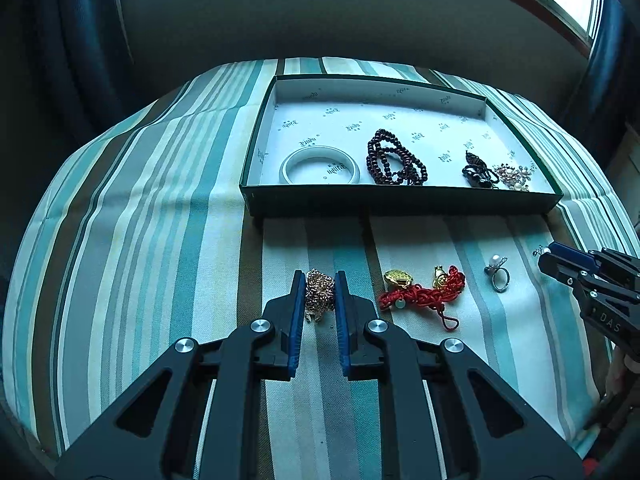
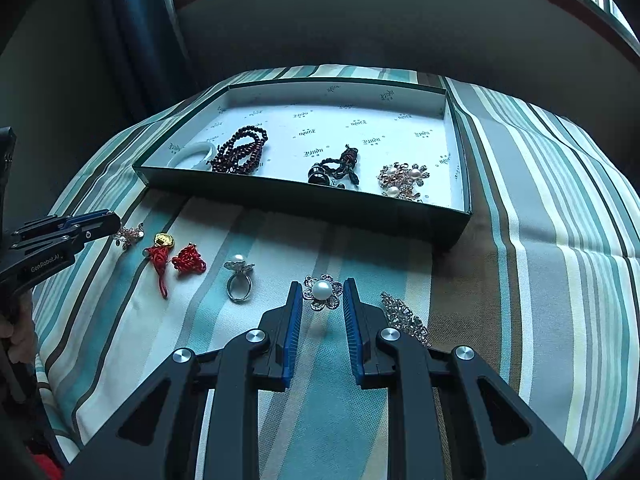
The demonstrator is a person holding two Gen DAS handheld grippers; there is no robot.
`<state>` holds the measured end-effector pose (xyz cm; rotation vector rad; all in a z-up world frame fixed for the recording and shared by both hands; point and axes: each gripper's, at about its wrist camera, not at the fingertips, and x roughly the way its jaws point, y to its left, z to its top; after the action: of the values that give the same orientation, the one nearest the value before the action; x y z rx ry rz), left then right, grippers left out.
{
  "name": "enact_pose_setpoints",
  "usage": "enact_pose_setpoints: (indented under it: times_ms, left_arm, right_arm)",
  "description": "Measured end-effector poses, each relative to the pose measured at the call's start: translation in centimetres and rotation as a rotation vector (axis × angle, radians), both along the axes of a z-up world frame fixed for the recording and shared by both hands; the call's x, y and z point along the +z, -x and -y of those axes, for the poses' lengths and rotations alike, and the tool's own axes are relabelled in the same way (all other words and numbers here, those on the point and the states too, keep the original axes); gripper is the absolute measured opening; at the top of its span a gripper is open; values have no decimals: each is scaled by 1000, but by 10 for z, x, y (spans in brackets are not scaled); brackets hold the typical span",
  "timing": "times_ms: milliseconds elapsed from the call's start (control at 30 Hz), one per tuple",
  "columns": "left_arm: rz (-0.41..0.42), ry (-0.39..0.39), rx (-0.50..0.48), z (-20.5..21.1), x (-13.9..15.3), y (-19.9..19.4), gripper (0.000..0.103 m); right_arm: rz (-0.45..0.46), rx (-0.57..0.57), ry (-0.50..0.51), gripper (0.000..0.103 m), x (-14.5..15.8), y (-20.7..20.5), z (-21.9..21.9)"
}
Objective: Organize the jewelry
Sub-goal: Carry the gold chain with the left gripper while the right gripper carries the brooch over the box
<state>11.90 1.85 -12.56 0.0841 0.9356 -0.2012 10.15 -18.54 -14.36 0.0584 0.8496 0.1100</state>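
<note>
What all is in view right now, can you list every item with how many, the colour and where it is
box: 1, dark green, white lining, far side of the cloth
bangle: 1, white, box, left end
bead strand: 1, dark red, box, right of the bangle
knotted cord piece: 1, black, box, right of centre
pearl cluster: 1, rose gold and white, box, right end
chain: 1, gold, on the cloth between the left fingers
red cord charms: 1 tangle, red with gold
pearl ring: 1, silver
pearl flower brooch: 1, silver, between the right fingers
crystal piece: 1, silver, beside the right gripper
striped cloth: 1, teal, white, brown
left gripper: black, blue pads, open around the chain
right gripper: same, open around the brooch
</note>
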Motion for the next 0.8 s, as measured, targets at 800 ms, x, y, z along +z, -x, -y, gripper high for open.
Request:
enact_pose_setpoints:
  times_ms: [800]
  left_arm:
    - [136, 62, -47, 17, 58, -8, 14]
  right_arm:
    - [138, -9, -1, 21, 53, 5, 4]
